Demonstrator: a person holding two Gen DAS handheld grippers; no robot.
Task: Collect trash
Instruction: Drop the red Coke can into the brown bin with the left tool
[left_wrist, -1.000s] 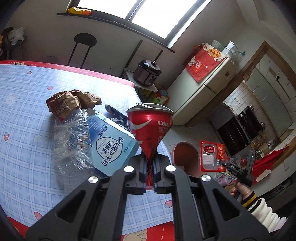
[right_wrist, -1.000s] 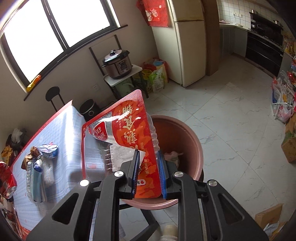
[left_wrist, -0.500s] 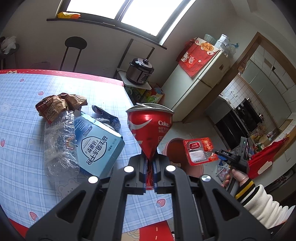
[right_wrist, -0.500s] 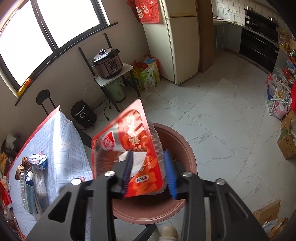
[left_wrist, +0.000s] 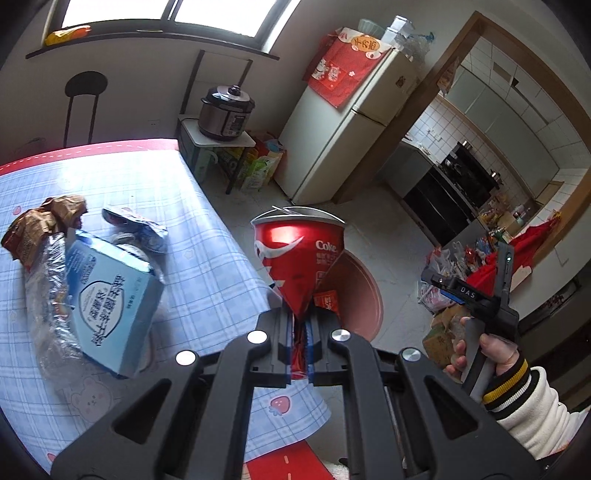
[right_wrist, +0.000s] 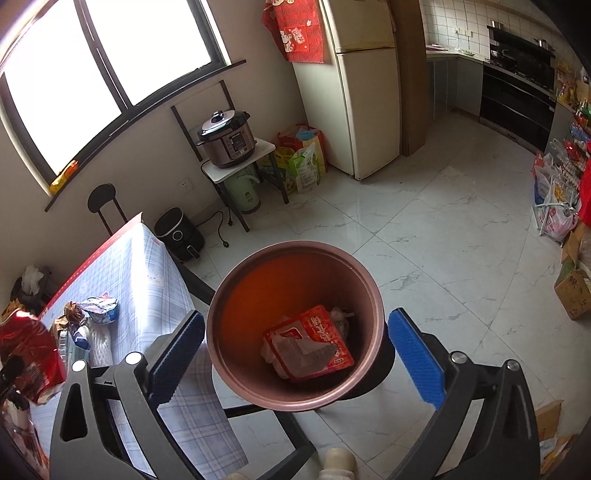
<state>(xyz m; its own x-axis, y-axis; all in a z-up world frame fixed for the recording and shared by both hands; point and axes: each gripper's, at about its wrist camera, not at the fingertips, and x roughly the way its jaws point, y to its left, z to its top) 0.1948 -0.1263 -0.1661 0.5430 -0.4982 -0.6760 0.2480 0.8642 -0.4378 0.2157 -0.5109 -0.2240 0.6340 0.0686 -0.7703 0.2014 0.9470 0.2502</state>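
My left gripper (left_wrist: 300, 330) is shut on a crushed red Coke can (left_wrist: 300, 254), held over the table's right edge; the can also shows in the right wrist view (right_wrist: 31, 354). My right gripper (right_wrist: 295, 354) is open and empty above the brown trash bin (right_wrist: 236, 295). A red snack packet (right_wrist: 308, 343) lies inside the bin. The bin also shows in the left wrist view (left_wrist: 360, 291), beyond the can. On the table lie a light blue box (left_wrist: 110, 302), a clear crumpled plastic bottle (left_wrist: 48, 306), a brown wrapper (left_wrist: 40, 221) and a silver-blue wrapper (left_wrist: 136, 229).
The table (left_wrist: 207, 258) has a blue checked cloth. A rice cooker (right_wrist: 227, 138) stands on a small stand by the wall, with a fridge (right_wrist: 364, 85) to its right. Bags and boxes (right_wrist: 569, 229) line the right side of the tiled floor.
My right gripper has opened and let go of the red snack packet, which now lies inside the bin. My left gripper has carried the Coke can toward the table edge and bin.
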